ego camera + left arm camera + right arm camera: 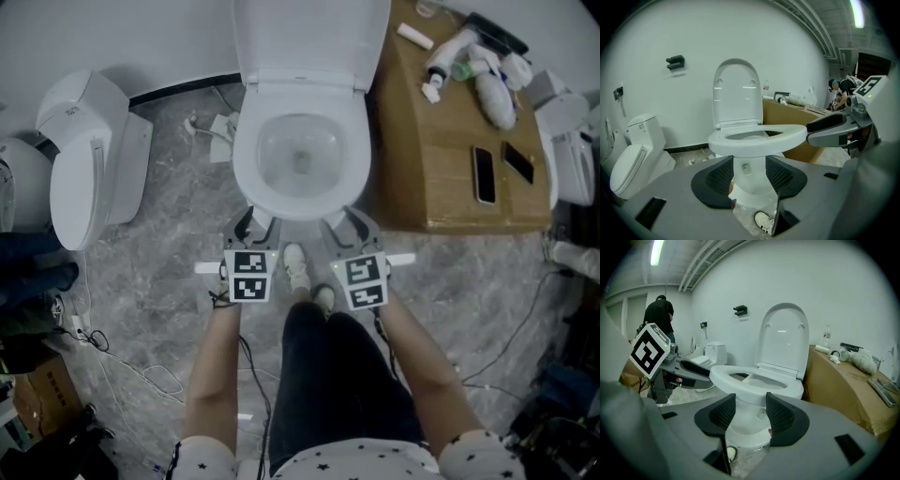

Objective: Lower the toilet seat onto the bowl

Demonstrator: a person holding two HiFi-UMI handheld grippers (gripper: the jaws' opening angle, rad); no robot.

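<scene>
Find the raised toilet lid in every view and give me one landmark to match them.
Head view: lid at top centre, above the seat.
Left gripper view: lid upright at centre, against the white wall.
Right gripper view: lid upright, right of centre.
Shared landmark: the brown box, just right of the toilet in all three views.

Cardboard box (441, 159) beside bowl (300, 155), second toilet (89, 159) leftward

toilet seat (246, 167) down, lid (309, 37) up | left gripper (255, 226), right gripper (345, 225) near front
</scene>
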